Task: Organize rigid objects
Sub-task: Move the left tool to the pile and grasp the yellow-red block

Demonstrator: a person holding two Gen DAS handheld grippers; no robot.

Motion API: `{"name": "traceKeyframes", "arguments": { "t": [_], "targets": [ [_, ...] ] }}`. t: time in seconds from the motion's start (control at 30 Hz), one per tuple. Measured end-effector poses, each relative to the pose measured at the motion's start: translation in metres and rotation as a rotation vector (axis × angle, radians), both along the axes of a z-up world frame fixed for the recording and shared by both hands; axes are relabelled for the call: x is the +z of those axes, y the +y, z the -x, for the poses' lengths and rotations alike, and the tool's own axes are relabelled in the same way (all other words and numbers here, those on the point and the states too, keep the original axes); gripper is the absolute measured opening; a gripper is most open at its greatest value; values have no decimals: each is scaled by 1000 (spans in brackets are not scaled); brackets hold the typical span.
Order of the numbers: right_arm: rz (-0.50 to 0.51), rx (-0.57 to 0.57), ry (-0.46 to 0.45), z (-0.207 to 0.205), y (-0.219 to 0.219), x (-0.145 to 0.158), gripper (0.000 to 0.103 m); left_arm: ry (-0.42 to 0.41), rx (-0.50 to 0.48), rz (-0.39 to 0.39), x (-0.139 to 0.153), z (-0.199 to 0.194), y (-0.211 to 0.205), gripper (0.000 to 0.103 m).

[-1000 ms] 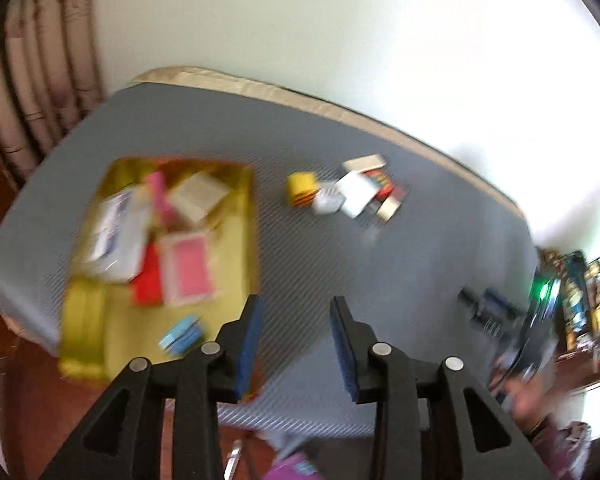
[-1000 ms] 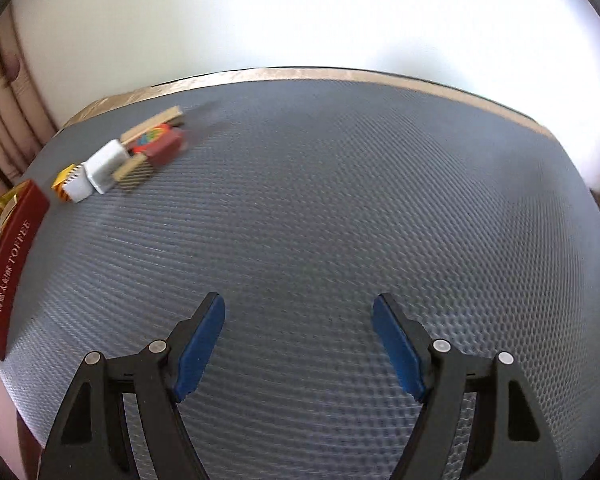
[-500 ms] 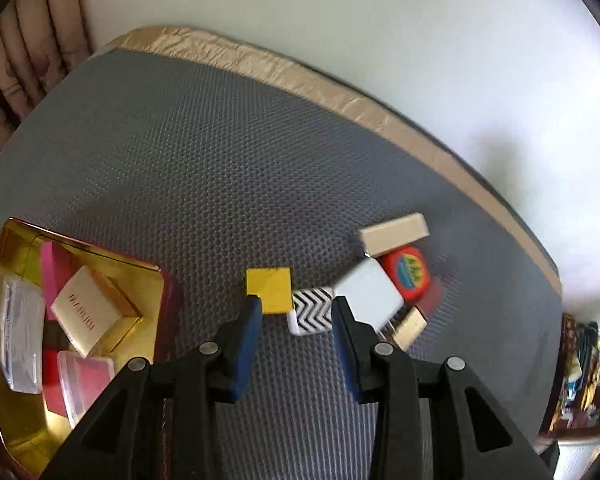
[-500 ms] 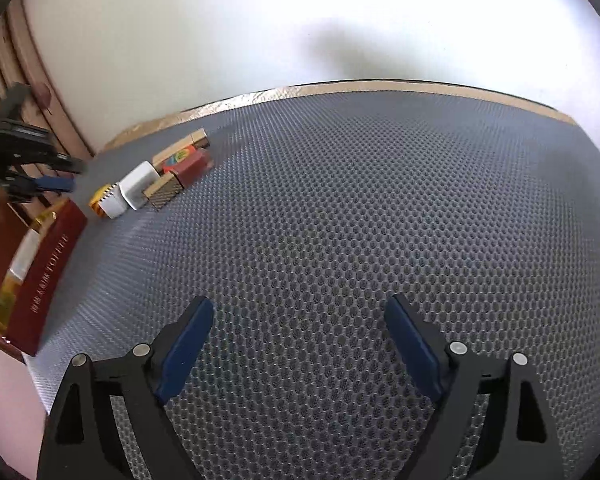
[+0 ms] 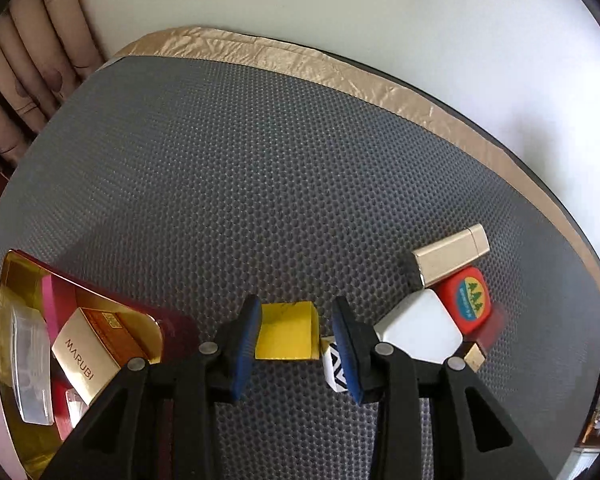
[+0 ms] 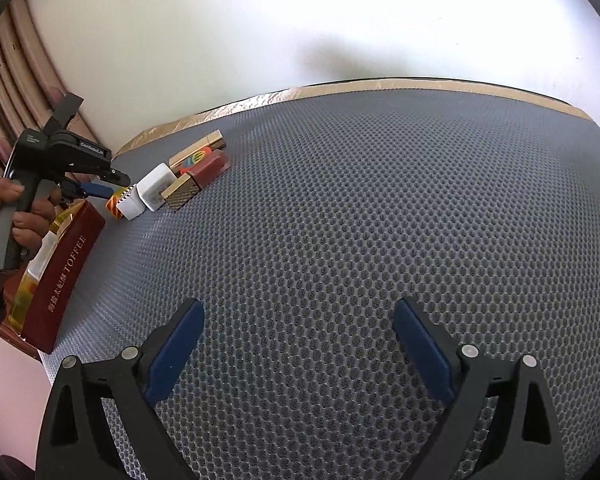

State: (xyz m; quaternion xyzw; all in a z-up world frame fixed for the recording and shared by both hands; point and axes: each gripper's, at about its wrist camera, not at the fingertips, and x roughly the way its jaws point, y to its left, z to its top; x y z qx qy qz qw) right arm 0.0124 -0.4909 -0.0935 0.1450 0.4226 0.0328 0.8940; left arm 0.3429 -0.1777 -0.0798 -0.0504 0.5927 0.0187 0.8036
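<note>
My left gripper is open with its jaws on either side of a small yellow box on the grey mat; a gap shows on the right side. Beside it lie a black-and-white patterned box, a white box, a red case with a round logo and a beige box. The same cluster shows in the right wrist view, with the left gripper over its near end. My right gripper is open and empty above bare mat.
A gold-lined red tin, marked TOFFEE on its side, stands at the mat's left edge and holds several boxes, one marked MARUBI. A gold-taped edge and white wall bound the far side. Curtains hang left.
My left gripper swung from above the tin over to the cluster and came down around the yellow box. My right gripper shifted only a little, staying open.
</note>
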Motion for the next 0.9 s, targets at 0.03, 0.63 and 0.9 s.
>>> {"name": "traceKeyframes", "arguments": {
  "t": [0.03,0.63,0.9],
  "targets": [
    [-1,0,0,0,0,0,96,-3,-4,10,-1,-1,0,38],
    [3,8,4,-3,4,-2,99,46,-11,4,-22,-2,7,41],
    [5,9,6,-4,4,-3,101,17,-48,50,-21,20,-4,30]
  ]
}}
